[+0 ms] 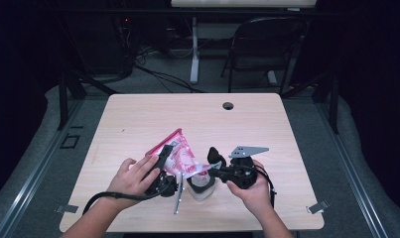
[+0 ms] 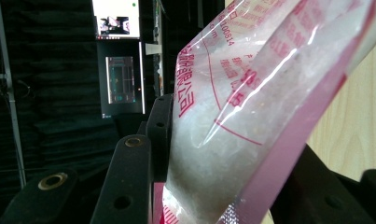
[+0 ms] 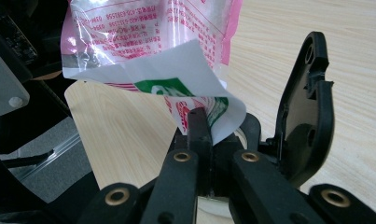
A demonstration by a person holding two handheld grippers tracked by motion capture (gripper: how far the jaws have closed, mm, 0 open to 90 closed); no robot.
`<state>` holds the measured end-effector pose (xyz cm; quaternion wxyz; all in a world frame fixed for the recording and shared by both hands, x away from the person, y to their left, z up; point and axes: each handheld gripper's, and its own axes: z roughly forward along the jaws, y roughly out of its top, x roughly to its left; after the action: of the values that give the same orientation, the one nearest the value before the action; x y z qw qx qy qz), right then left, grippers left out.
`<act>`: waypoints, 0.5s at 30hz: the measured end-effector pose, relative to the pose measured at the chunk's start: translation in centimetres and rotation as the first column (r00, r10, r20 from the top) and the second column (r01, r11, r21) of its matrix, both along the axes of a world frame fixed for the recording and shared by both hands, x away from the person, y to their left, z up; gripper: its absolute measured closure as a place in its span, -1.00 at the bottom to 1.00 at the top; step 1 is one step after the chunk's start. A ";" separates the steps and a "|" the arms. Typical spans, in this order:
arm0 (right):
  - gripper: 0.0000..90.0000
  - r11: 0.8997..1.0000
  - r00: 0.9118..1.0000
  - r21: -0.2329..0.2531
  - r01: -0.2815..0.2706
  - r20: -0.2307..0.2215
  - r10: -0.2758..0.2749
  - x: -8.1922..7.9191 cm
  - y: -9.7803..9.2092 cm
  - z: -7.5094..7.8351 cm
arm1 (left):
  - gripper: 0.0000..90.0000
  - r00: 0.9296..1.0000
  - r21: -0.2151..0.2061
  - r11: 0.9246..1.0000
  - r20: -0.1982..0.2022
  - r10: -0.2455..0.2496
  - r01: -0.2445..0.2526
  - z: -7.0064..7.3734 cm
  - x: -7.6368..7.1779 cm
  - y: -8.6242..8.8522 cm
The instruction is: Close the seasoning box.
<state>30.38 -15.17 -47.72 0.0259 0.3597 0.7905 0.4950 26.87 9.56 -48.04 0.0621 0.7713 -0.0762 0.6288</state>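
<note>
A clear bag (image 1: 180, 156) with pink edges and red print, holding white granules, hangs tilted over the table's near middle. My left gripper (image 1: 166, 153) is shut on the bag (image 2: 232, 116), which lies between its black jaws (image 2: 223, 186). The bag's lower corner (image 3: 190, 74), white with green print, dips toward a small white container (image 1: 200, 191) whose black flip lid (image 1: 214, 154) stands open. My right gripper (image 1: 211, 174) comes in from the right, and its jaws (image 3: 202, 126) are shut on the container's black top, with the lid (image 3: 307, 130) upright beside them.
The wooden table (image 1: 267, 129) has a cable hole (image 1: 228, 105) near its far edge. A folding chair (image 1: 264, 39) and a desk leg (image 1: 194, 49) stand on the floor beyond. A lit monitor (image 2: 115, 18) glows in the dark background.
</note>
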 end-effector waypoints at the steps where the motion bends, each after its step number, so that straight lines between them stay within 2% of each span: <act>1: 1.00 1.000 1.000 -0.001 0.000 0.000 0.000 0.0 0.0 0.0 | 0.42 1.000 0.001 1.000 -0.005 0.001 -0.001 0.1 0.0 0.0; 8: 1.00 1.000 1.000 0.001 0.001 0.001 -0.001 0.0 0.0 0.0 | 0.42 1.000 0.020 1.000 -0.002 -0.005 0.005 0.4 0.0 -0.1; 15: 1.00 1.000 1.000 0.000 0.004 0.003 -0.004 0.0 -0.2 0.1 | 0.42 1.000 0.020 1.000 0.001 -0.006 0.006 0.5 0.1 -0.3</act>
<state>30.34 -15.33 -47.63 0.0281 0.3604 0.7897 0.4957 26.96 9.28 -47.54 0.0561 0.7713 -0.0850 0.6282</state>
